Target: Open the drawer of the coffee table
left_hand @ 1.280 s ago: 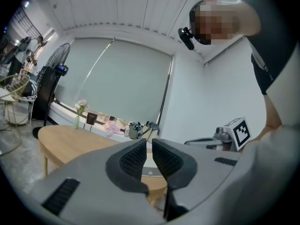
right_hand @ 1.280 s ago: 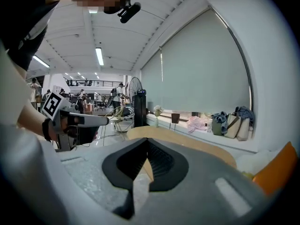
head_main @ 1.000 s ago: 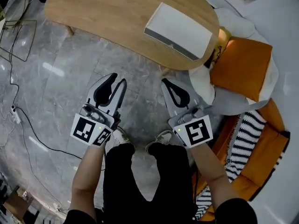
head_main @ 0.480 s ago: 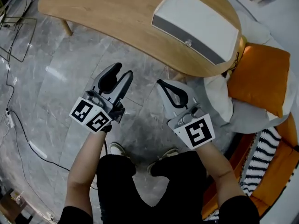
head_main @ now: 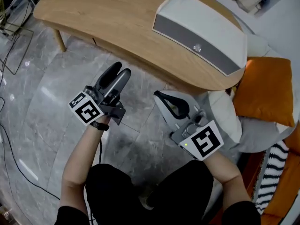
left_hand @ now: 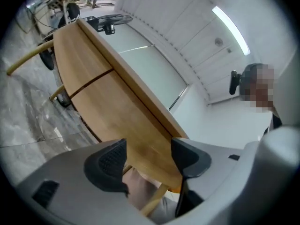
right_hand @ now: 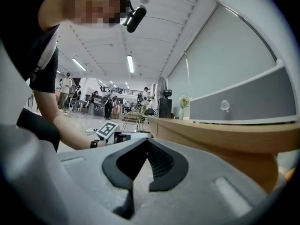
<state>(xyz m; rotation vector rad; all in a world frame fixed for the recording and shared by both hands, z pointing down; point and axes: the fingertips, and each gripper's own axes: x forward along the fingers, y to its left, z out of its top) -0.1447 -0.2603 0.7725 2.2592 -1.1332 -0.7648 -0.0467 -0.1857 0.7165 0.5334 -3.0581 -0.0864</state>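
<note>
The grey-fronted drawer (head_main: 213, 55), if that's what it is, sits in a white box on the coffee table (head_main: 103, 18) worktop. Its small knob (head_main: 197, 47) is the hold; probably light and rigid. Left gripper (head_main: 118, 71) jaws are opening, empty; right gripper (head_main: 160, 95) jaws closed, empty.

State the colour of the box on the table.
The box is white with a grey front; best in head view.

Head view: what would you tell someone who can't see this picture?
Seen from above, a person holds a left gripper, its jaws opening with nothing between them, and a right gripper, shut and empty, over a grey floor before a wooden coffee table. A white and grey box sits on the table.
</note>
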